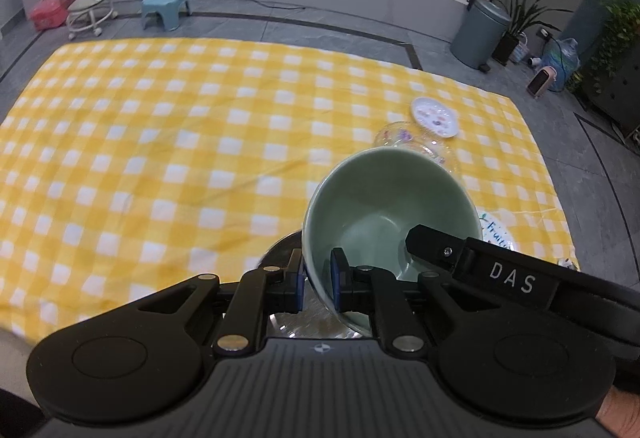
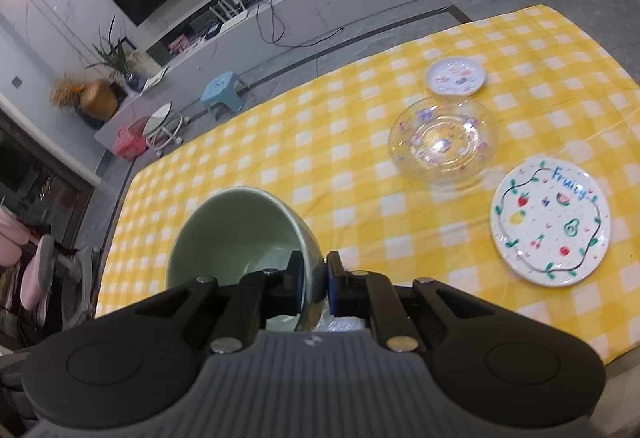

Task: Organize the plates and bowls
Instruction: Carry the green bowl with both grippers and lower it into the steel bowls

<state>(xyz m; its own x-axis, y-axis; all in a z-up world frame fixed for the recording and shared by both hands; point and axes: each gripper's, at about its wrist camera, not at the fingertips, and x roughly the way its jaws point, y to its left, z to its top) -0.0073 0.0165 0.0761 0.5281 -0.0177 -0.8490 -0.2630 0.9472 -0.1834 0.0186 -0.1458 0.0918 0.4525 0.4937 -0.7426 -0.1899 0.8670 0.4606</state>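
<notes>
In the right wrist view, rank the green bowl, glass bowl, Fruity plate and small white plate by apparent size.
1. green bowl, though it is nearest the camera
2. Fruity plate and glass bowl, about alike
3. small white plate, farthest away

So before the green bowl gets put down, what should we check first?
1. Left hand-held gripper pinching the green bowl rim: ok.
2. Right hand-held gripper pinching the opposite rim: ok.
3. Bowl level: not ok, it tilts.
4. Bowl empty: ok.
5. Free space on the yellow checked cloth: ok, the left part is bare.
6. Clear of the glass bowl, fruit plate and small plate: ok, they lie to the right.
</notes>
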